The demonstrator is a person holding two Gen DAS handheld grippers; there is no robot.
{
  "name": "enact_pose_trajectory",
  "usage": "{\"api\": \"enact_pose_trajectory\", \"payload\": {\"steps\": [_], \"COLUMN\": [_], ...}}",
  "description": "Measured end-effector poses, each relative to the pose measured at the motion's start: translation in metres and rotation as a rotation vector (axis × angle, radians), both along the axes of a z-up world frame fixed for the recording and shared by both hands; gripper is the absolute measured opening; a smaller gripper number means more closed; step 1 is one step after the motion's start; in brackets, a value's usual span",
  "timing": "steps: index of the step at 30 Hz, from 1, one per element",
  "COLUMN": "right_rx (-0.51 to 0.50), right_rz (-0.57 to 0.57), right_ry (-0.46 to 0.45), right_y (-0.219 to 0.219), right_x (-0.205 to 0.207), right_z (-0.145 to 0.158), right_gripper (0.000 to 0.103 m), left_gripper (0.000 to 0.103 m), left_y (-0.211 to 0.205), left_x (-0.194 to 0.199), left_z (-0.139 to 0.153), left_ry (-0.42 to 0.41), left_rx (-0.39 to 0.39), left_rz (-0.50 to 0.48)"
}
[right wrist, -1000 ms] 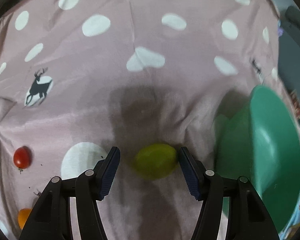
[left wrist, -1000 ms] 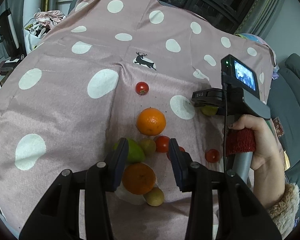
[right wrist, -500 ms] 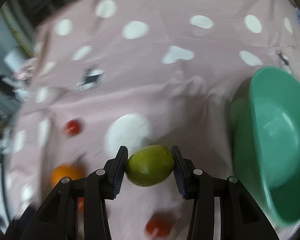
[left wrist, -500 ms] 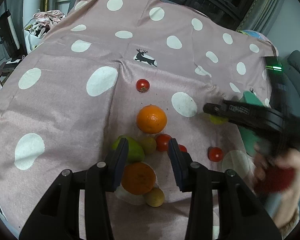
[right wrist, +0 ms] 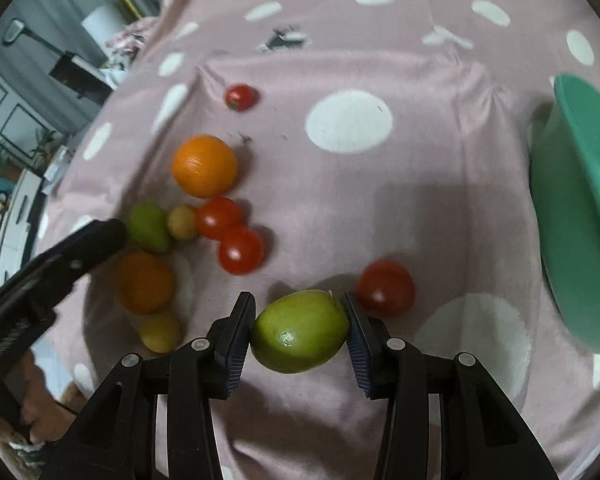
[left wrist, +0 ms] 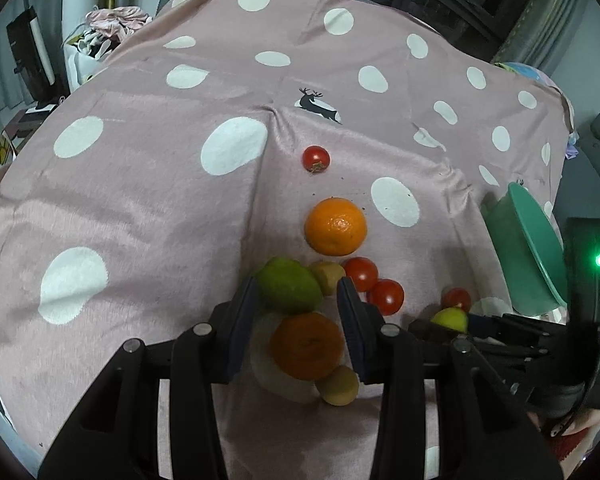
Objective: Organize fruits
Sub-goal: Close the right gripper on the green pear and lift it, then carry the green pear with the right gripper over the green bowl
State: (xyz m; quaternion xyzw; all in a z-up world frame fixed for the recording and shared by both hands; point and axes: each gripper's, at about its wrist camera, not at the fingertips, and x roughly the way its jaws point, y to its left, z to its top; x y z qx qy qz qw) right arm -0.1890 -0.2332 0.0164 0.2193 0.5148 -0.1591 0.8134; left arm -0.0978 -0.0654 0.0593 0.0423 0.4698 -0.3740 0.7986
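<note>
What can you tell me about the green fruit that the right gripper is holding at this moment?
The green fruit is oval and smooth-skinned, yellowish green with a small pale scar on its near face and a tiny stem nub at its upper right. It lies sideways, long axis across the right gripper, whose jaws press on its two ends. It appears lifted off the pink dotted cloth, casting a shadow behind. A red tomato sits just beyond its right end, on the cloth.

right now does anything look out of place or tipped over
Yes: the green bowl at the right edge of the pink cloth sits tilted on its side, and no fruit shows inside it. The fruit lies loose on the cloth, apart from the green fruit clamped in the right hand-held gripper.
</note>
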Motion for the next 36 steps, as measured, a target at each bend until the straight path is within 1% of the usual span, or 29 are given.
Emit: {"api": "enact_pose_trajectory", "payload": {"steps": [1,4,10,14,19,22,25,30,32,36], "right_rx": [0.004,0.017,0.007,0.057,0.121,0.142,0.152,0.171,0.179,0.210], "right_rz": [-0.013,-0.031,-0.070,-0.135,-0.140,-0.130,-0.123,-0.116,-0.118,-0.108], "right_ry": [-0.020,-0.042,-0.087,-0.150,-0.206,-0.211,-0.193,-0.166,-0.153,-0.141], "right_y": [-0.002,-0.003,-0.008,-0.021,-0.024,-0.024,-0.024,-0.025,-0.026,-0.025], "right_x": [-0.001,-0.006,-0.021,-0.031,-0.034,-0.035,-0.033,-0.033,-0.033,-0.031], "right_z": [0.002,0.006,0.018,0.023,0.027,0.026,0.021,0.015,0.010,0.005], "right_gripper": [0.045,0.045,0.046,0.046,0.046,0.045,0.045,0.045,0.045,0.044], "left_gripper": [0.040,0.040,0.042,0.041,0.040,0.040,0.040,0.040,0.040,0.040], "left_y": [0.000,-0.002,-0.017,-0.031,-0.050,-0.059,-0.066,-0.072,-0.073,-0.075], "left_x": [0.000,-0.004,-0.022,-0.036,-0.050,-0.056,-0.063,-0.066,-0.065,-0.065], "left_z": [0.000,0.000,0.004,-0.002,-0.010,-0.017,-0.023,-0.029,-0.032,-0.033], "left_ry": [0.005,0.022,0.040,0.075,0.104,0.137,0.180,0.175,0.186,0.183], "left_rx": [-0.004,-0.016,-0.056,-0.055,-0.052,-0.044,-0.053,-0.030,-0.029,-0.029], "left_rz": [-0.002,-0.022,-0.109,-0.162,-0.226,-0.256,-0.289,-0.285,-0.282,-0.278]}}
